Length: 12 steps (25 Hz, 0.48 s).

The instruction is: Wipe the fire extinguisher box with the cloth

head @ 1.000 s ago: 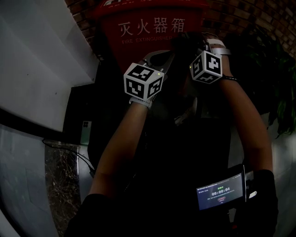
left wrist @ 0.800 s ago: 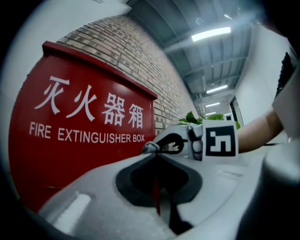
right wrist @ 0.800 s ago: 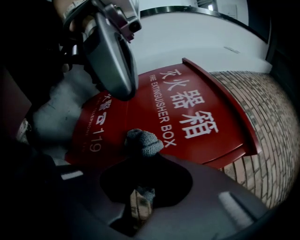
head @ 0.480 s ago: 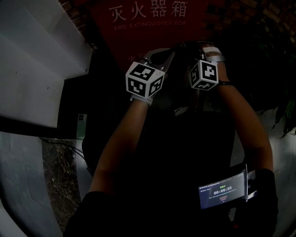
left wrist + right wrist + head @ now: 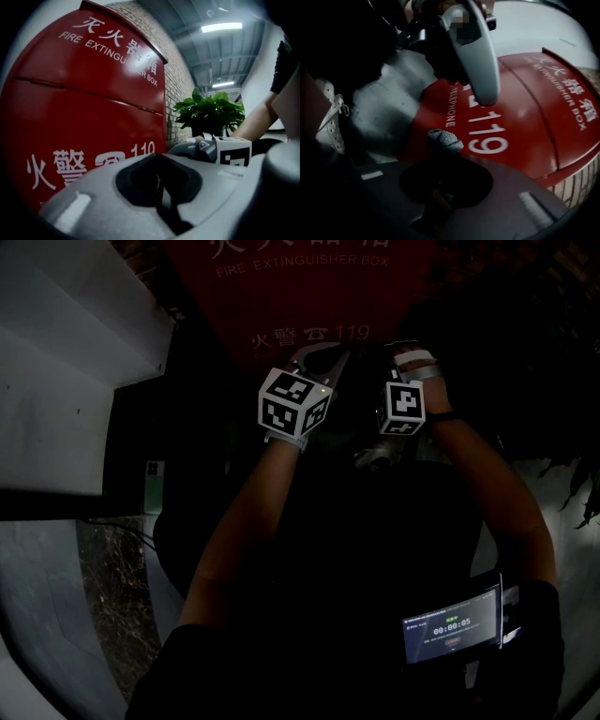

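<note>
Fire extinguisher box (image 5: pixel 281 296), red with white lettering, fills the top centre of the head view, set against a brick wall (image 5: pixel 177 79); a white panel (image 5: pixel 75 362) takes the upper left; a leafy plant (image 5: pixel 211 110) stands right of centre in the left gripper view; the left gripper (image 5: pixel 322 357) and right gripper (image 5: pixel 445 159) sit side by side mid-frame in the head view, just under the box's "119"; the left claw is closed with nothing in it; the right claw is pinched on a grey cloth (image 5: pixel 445 139), its tip poking out before the box's lower face; a small lit screen (image 5: pixel 450 629) sits lower right.
</note>
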Tool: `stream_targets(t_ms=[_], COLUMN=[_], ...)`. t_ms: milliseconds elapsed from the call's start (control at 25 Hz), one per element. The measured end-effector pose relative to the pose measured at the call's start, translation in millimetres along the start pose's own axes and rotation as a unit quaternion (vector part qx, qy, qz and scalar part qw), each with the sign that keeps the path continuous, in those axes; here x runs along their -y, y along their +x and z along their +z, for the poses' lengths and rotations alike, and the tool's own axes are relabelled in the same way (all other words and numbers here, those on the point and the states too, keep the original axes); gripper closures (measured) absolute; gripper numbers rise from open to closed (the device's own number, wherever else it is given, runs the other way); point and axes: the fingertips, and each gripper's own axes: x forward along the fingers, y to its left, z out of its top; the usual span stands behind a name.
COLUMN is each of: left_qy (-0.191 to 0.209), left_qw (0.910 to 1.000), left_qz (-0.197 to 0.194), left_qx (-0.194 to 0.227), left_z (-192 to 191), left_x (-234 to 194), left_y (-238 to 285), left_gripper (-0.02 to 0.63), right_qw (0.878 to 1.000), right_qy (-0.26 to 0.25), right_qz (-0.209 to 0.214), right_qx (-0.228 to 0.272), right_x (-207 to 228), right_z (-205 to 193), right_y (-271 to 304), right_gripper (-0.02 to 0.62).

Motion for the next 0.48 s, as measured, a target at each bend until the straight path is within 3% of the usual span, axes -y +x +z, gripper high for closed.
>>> stream_targets(t_ms=[160,320,480], left_qy=[-0.02,-0.054,-0.046], left_qw=[0.9997,0.9985,0.9977], left_qz=[0.008,0.009,0.023], left_qx=[-0.01,-0.009,-0.044], left_z=[-26,-39,-69], left_x=[-10,-17,-23], left_y=[1,2,5], left_gripper=[0.603,0.603,0.603], right_qw=[0.999,0.996,0.993], right_qy=[-0.014,-0.06,-0.076], right_qz=[0.037,0.063,0.093], right_qx=[-0.007,-0.005,-0.009], right_x=[-33,-58,-84], right_z=[1,7,10], right_y=[19,32,45], right_gripper=[0.551,0.551,0.551])
